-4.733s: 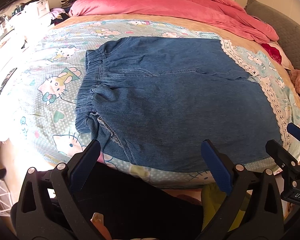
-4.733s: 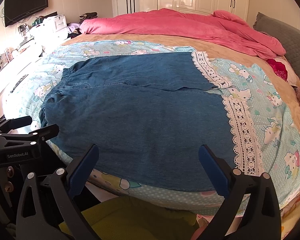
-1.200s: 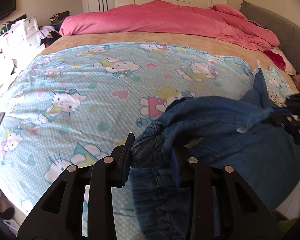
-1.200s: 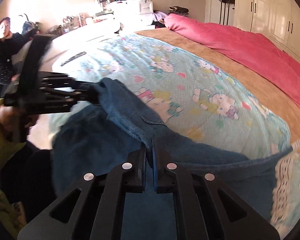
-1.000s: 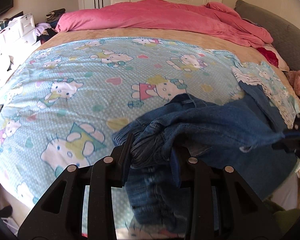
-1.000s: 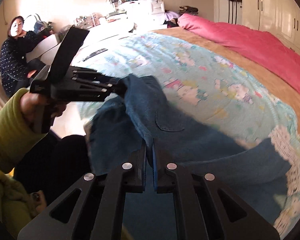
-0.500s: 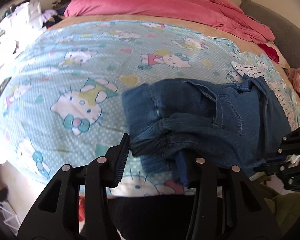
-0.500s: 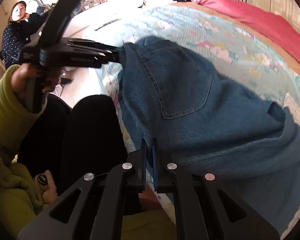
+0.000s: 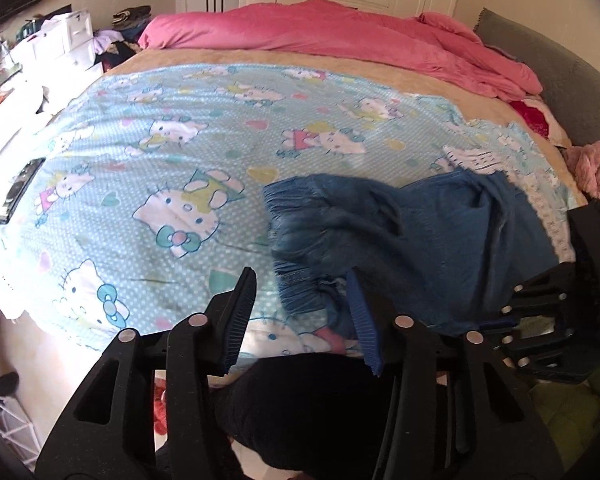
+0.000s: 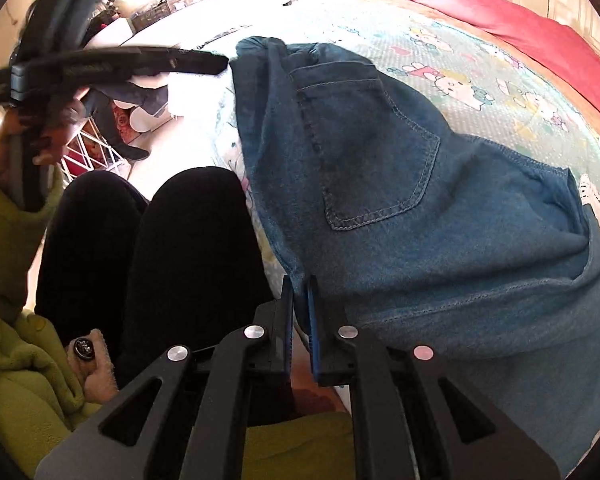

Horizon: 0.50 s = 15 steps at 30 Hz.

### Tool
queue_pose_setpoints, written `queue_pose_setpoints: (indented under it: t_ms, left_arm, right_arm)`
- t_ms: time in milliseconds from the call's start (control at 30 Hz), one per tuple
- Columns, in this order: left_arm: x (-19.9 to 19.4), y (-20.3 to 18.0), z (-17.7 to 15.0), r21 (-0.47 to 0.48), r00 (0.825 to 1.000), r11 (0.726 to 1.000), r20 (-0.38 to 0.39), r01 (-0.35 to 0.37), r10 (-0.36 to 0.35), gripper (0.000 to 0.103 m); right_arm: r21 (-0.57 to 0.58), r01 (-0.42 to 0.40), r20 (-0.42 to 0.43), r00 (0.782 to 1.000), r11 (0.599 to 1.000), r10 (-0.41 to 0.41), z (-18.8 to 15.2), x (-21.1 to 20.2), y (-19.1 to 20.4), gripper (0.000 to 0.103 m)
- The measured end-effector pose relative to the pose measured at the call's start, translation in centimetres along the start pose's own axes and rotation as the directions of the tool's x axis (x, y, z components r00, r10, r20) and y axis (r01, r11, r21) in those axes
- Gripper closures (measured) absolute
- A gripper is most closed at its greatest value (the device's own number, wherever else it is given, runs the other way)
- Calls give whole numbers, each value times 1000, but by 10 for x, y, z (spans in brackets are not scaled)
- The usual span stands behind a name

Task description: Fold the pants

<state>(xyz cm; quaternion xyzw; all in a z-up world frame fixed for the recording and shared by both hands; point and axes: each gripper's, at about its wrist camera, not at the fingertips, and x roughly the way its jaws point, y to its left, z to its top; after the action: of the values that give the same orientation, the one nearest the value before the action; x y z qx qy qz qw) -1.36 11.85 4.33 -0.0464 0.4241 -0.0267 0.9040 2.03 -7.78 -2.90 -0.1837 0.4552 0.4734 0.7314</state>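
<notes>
The blue denim pants lie folded in a heap at the bed's near right corner, waistband to the left, lace hem under the right side. In the right wrist view the pants show a back pocket on top. My left gripper is open and empty, just in front of the waistband. It also shows in the right wrist view, beside the waistband corner. My right gripper is nearly closed on the near denim edge. Its body shows at the right in the left wrist view.
The bed carries a blue cartoon-cat blanket with a pink duvet bunched along the far side. A remote lies at the blanket's left edge. The person's black-trousered legs stand against the bed's near edge. Drawers and clutter stand far left.
The pants have been swung over and laid at the bed's near right corner. My left gripper has opened, let go of the waistband and drawn back. My right gripper still pinches the edge.
</notes>
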Motion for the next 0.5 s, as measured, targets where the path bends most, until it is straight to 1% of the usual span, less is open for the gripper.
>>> queue_pose_setpoints:
  t_ms: [67, 100, 167, 233, 267, 300, 333, 400, 433, 500]
  left_arm:
    - [-8, -10, 6, -8, 998, 998, 34, 57, -57, 68]
    - [-7, -15, 8, 0, 997, 998, 41, 67, -67, 68]
    - [8, -32, 8, 38, 997, 996, 6, 81, -81, 70]
    - [37, -45, 4, 75, 994, 992, -55, 99, -95, 73]
    - [53, -48, 1, 80, 992, 994, -100, 80, -72, 76]
    - [70, -49, -4, 84, 989, 995, -140, 54, -42, 76]
    - [82, -49, -9, 88, 987, 995, -160, 42, -27, 76]
    - [91, -50, -15, 97, 987, 995, -162, 33, -17, 76]
    - [91, -51, -16, 106, 988, 994, -155, 27, -11, 76]
    - [90, -51, -16, 102, 988, 994, -153, 28, -12, 76]
  right_arm:
    - [14, -5, -3, 1000, 1000, 5, -2, 0, -2, 95]
    - [23, -13, -3, 1000, 1000, 13, -3, -1, -3, 93]
    - [31, -32, -1, 999, 999, 32, -3, -3, -4, 90]
    - [36, -61, 23, 998, 997, 60, -2, -12, -5, 81]
    - [34, -62, 45, 997, 997, 60, -2, -21, -4, 80]
    - [35, -56, 65, 996, 998, 53, -2, -28, -6, 78]
    - [41, -46, 82, 996, 998, 43, 0, -32, -5, 75]
    - [73, -9, 116, 993, 997, 0, 2, -43, -13, 68]
    - [88, 6, 124, 992, 996, -16, 2, -44, -17, 66]
    - [133, 28, 117, 992, 991, -43, 3, -40, -27, 66]
